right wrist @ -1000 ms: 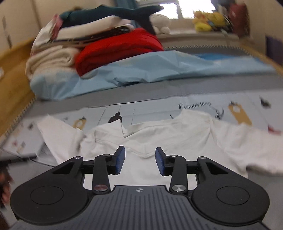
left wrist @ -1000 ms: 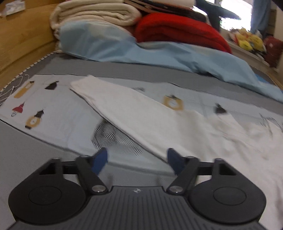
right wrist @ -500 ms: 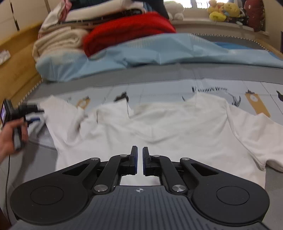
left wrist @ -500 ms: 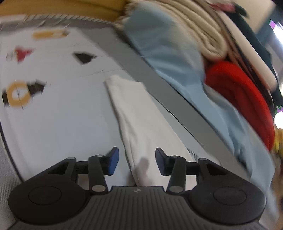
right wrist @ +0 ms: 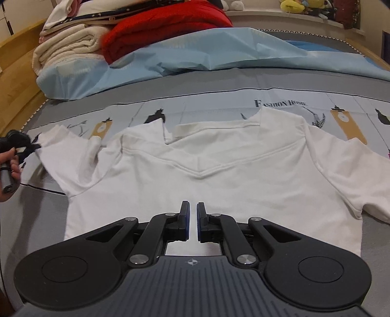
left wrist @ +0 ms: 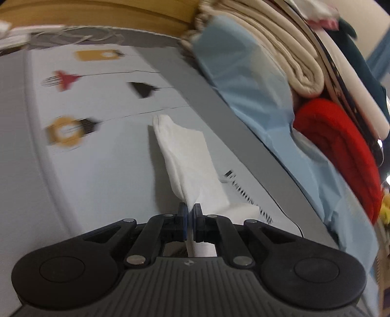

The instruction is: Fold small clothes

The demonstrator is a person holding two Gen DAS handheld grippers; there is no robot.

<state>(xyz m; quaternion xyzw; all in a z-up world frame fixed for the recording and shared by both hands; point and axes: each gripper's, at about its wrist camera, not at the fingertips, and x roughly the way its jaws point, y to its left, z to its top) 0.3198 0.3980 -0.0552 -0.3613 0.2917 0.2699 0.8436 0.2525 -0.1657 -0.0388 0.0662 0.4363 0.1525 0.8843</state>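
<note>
L gripper [left wrist: 189, 211] now clamped on shirt [right wrist: 219, 170] sleeve [left wrist: 187, 161], was open 1s ago; R gripper [right wrist: 192, 211] nearly closed, nothing held. Sleeve fold-in can start.

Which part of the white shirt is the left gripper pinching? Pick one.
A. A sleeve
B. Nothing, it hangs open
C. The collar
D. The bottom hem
A: in the left wrist view the left gripper is closed on the white shirt's sleeve, which stretches away from its fingers.

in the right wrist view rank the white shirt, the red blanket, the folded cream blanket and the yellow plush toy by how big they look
1. white shirt
2. red blanket
3. folded cream blanket, close to the red; it is cropped.
4. yellow plush toy, farthest away.
</note>
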